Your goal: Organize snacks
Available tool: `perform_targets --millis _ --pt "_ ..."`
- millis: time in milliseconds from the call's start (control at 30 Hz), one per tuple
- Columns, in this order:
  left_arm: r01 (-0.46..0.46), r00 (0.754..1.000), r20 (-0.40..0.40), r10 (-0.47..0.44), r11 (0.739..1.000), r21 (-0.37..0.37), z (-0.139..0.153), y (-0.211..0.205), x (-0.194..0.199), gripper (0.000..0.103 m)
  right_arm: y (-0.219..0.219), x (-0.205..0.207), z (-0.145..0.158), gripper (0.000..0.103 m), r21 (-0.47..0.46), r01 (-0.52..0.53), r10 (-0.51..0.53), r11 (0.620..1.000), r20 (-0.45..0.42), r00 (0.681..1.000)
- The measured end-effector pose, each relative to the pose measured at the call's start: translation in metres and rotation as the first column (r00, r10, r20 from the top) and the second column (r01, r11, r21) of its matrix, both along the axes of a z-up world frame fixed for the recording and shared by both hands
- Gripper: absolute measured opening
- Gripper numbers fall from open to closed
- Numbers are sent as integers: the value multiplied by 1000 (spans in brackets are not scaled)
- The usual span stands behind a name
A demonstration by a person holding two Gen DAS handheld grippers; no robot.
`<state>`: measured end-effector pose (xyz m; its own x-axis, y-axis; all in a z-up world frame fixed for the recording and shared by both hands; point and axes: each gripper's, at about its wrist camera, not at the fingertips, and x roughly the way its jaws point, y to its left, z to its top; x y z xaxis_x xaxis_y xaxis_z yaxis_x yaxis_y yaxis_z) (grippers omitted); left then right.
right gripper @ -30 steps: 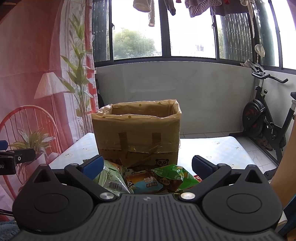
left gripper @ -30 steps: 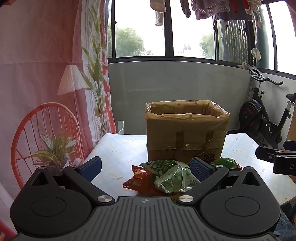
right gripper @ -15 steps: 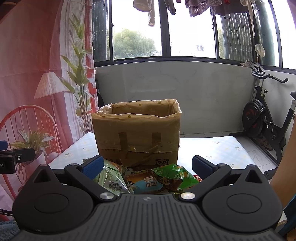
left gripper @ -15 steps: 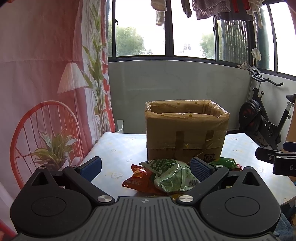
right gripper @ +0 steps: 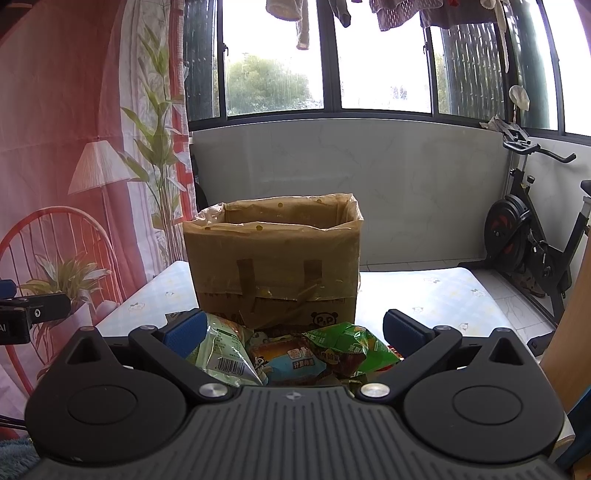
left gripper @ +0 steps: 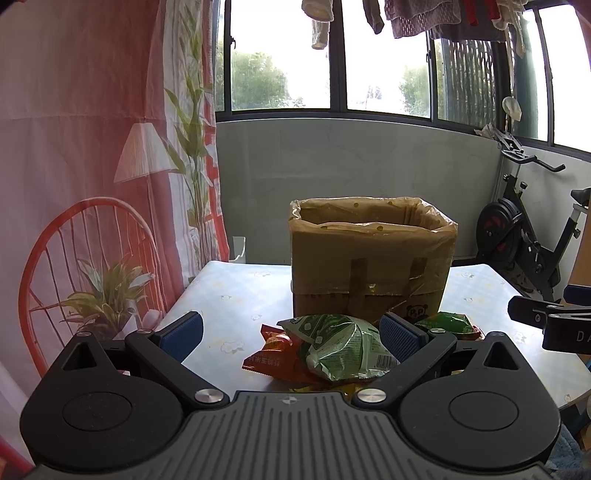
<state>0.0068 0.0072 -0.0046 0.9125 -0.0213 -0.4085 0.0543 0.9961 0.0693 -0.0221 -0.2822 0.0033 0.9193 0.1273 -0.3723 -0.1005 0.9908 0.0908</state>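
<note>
Windows (left gripper: 343, 55), dark-framed, daylit, trees beyond; laundry (right gripper: 399, 13) hung above. Grey wall (right gripper: 369, 177) below. Curtain (left gripper: 92, 147), red print of chair, lamp, plants, at left. Exercise bike (right gripper: 532, 236) at right. Tiled floor (right gripper: 509, 295).

A home balcony room: laundry (left gripper: 402, 18) hangs above the windows, an exercise bike (left gripper: 524, 236) stands beside the cloth-covered table (left gripper: 236, 291).

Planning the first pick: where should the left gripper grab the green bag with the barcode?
Take the green bag across its puffed middle, coming straight in from the near side. It lies on top of the pile between the open left gripper's fingers, so closing there probably suffices.
</note>
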Motion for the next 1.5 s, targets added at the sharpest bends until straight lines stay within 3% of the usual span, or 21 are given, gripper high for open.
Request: perform_targets --millis 867,1000,1167,1300,1500 --pt "11 1000 -26 -11 1000 -22 -4 4 6 102 0 1 -7 103 16 1 -1 1000 -9 1000" --pt "6 1000 0 -6 997 -74 5 21 18 99 -4 2 -6 103 46 -18 17 999 23 1000" --pt "-70 997 37 71 997 -29 9 32 40 99 -11 9 -3 103 58 -34 29 998 78 997" --pt "-90 996 24 91 995 -44 11 37 59 99 -20 26 1 103 111 -62 52 992 91 995" --pt "-91 996 14 93 990 -110 -2 36 86 99 -15 56 -4 103 58 -35 29 998 102 994"
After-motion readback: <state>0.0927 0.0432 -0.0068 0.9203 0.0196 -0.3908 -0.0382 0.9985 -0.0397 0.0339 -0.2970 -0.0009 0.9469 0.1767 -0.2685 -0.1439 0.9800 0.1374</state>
